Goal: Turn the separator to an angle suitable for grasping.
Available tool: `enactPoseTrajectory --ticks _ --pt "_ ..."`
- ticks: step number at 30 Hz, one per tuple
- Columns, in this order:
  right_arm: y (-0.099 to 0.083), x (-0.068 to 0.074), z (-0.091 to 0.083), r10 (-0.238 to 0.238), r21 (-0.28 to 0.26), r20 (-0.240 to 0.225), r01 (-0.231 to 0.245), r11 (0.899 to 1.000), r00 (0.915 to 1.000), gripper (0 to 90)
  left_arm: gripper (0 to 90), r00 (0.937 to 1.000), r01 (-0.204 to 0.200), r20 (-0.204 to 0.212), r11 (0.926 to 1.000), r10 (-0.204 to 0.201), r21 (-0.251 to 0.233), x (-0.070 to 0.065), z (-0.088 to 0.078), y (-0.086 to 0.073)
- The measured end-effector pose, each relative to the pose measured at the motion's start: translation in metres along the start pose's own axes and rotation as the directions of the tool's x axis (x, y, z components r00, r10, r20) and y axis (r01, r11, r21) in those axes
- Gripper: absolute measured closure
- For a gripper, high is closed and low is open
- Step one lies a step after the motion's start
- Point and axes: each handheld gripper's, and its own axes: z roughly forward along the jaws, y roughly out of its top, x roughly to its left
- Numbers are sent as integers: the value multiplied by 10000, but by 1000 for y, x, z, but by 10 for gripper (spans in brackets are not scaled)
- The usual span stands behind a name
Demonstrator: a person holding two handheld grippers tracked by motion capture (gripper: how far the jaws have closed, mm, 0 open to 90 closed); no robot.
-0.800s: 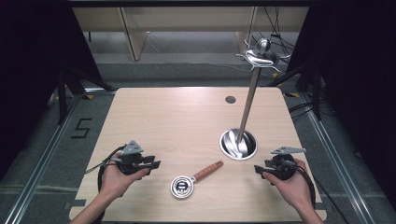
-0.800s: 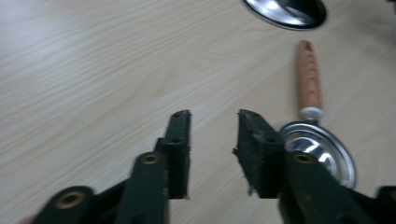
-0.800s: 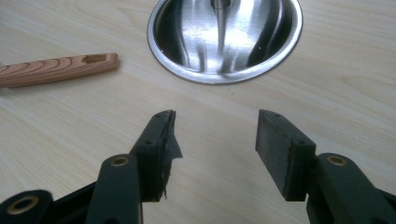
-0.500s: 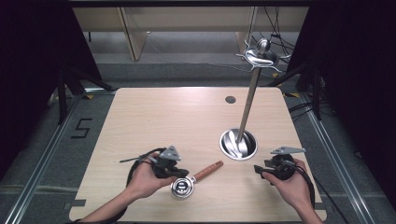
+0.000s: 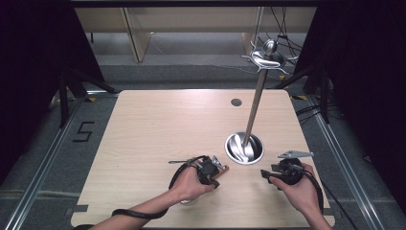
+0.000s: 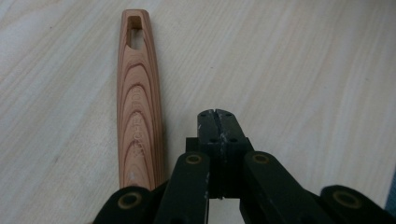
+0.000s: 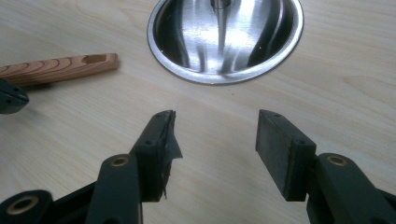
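Striped wooden handle (image 6: 138,102) with slotted end lies flat beside the left claw (image 6: 218,115).

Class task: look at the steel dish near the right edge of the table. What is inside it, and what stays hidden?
Inside the steel dish a metal pole rises from its middle to a hooked top. The rest of the bowl shows bare, shiny metal. The pole's foot hides its own joint with the dish.

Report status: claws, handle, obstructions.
Left claw shut, empty, beside wooden handle. Right claw open, facing steel stand base. Nothing between.
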Motion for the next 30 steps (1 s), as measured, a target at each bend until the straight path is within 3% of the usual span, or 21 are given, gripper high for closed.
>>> enactPoseTrajectory --ticks 7,8,11,12,15,18,19,21,22,23,24,26,28,30 --pt "0 2 0 98 -24 -104 -98 9999 9999 478 894 9970 396 -671 9992 -390 77 8 9 8" --pt "0 0 2 -250 -133 -91 249 9996 9996 478 894 9965 462 -699 9989 -455 84 9 10 9" --pt "0 1 1 -56 -77 -126 55 10000 9999 478 894 9943 661 -841 9978 -651 84 11 11 10" --pt "-1 -1 2 -376 -139 -71 375 9992 9993 478 894 9937 687 -896 9976 -672 129 13 11 11" --pt "0 2 0 97 53 -125 -96 9999 9999 478 894 9892 949 -1129 9955 -936 65 19 11 14" --pt "0 1 1 -66 -53 -135 65 10000 9999 478 894 9792 1464 -1389 9890 -1482 -227 26 12 15" --pt "0 1 1 -58 -42 -134 57 10000 9999 478 894 9788 1414 -1475 9898 -1423 -167 31 11 16" --pt "0 1 1 -49 -31 -147 49 10000 9999 478 894 9722 1765 -1509 9838 -1791 -302 34 12 16" --pt "0 1 1 -37 -28 -145 36 10000 9999 478 894 9719 1820 -1462 9829 -1843 -293 37 11 16" --pt "0 1 1 -43 -31 -148 43 10000 9999 478 894 9741 1683 -1496 9855 -1693 -194 41 9 16" --pt "0 1 1 -39 -26 -151 39 10000 9999 478 893 9720 1774 -1506 9836 -1802 -318 43 9 15" --pt "0 2 1 84 64 -134 -83 9999 9999 478 885 9741 1813 -1291 9824 -1856 -442 45 6 14" --pt "0 1 1 -33 -33 -164 33 10000 9999 478 831 9768 1911 -873 9798 -1957 -583 44 -3 11" --pt "-1 -1 1 -277 -107 -85 276 9996 9996 478 799 9793 1766 -873 9817 -1826 -718 44 -14 6"
